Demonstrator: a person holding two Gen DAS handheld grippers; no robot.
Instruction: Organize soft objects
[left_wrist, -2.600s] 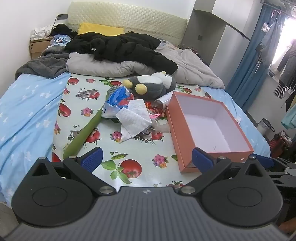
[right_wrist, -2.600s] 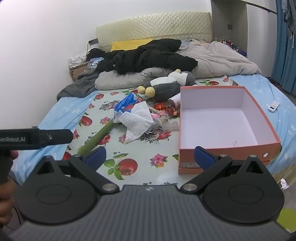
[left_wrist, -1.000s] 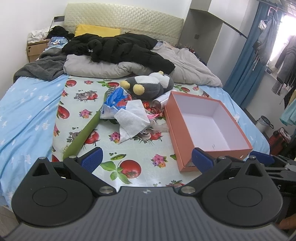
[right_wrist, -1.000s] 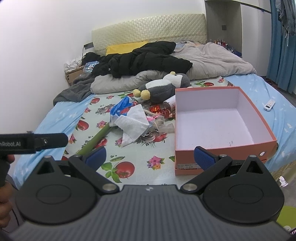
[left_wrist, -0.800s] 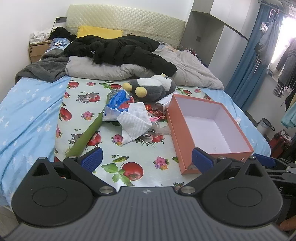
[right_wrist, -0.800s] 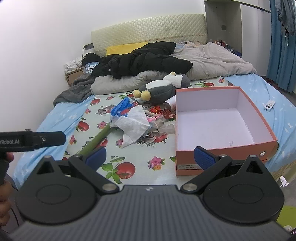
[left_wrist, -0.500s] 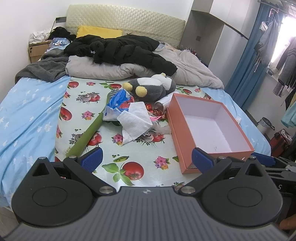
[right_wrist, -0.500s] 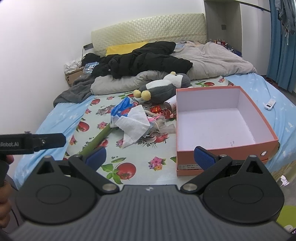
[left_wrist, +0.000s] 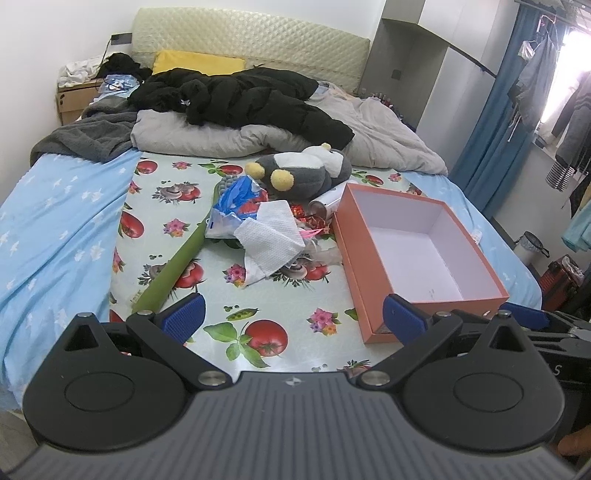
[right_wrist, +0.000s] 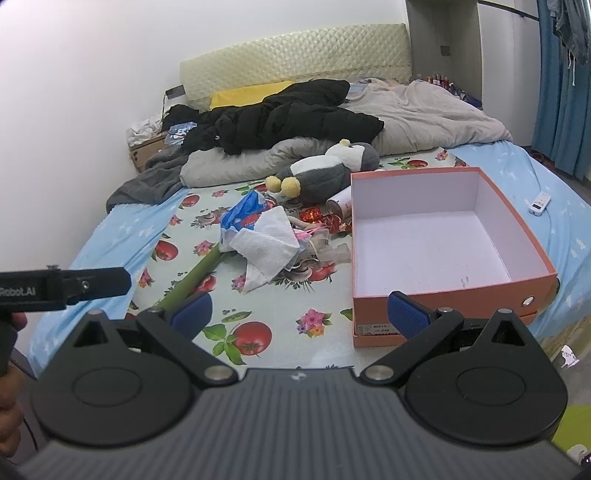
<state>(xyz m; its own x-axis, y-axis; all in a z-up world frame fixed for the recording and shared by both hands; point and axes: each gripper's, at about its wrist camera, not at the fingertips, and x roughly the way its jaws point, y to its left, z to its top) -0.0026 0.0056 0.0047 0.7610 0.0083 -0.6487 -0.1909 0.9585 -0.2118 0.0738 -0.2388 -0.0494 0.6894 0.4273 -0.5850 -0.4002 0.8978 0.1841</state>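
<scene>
A grey and white penguin plush (left_wrist: 303, 173) (right_wrist: 325, 166) lies on the fruit-print cloth (left_wrist: 229, 306) on the bed. In front of it is a pile: a white cloth (left_wrist: 269, 236) (right_wrist: 266, 236), a blue plastic bag (left_wrist: 236, 199) (right_wrist: 243, 210), red wrappers and a long green plush stick (left_wrist: 173, 266) (right_wrist: 192, 277). An open, empty orange box (left_wrist: 424, 254) (right_wrist: 436, 240) stands to the right of the pile. My left gripper (left_wrist: 291, 317) and right gripper (right_wrist: 299, 314) are open and empty, at the near edge of the bed, well short of the pile.
A black jacket (left_wrist: 240, 96), a grey duvet (left_wrist: 376, 133) and a dark grey blanket (left_wrist: 85, 136) are heaped at the head of the bed. A white remote (right_wrist: 539, 203) lies on the blue sheet right of the box. Blue curtains (left_wrist: 495, 122) hang at the right.
Both views have shifted slightly, then held almost still. Nothing on the bed has moved and both grippers stay open.
</scene>
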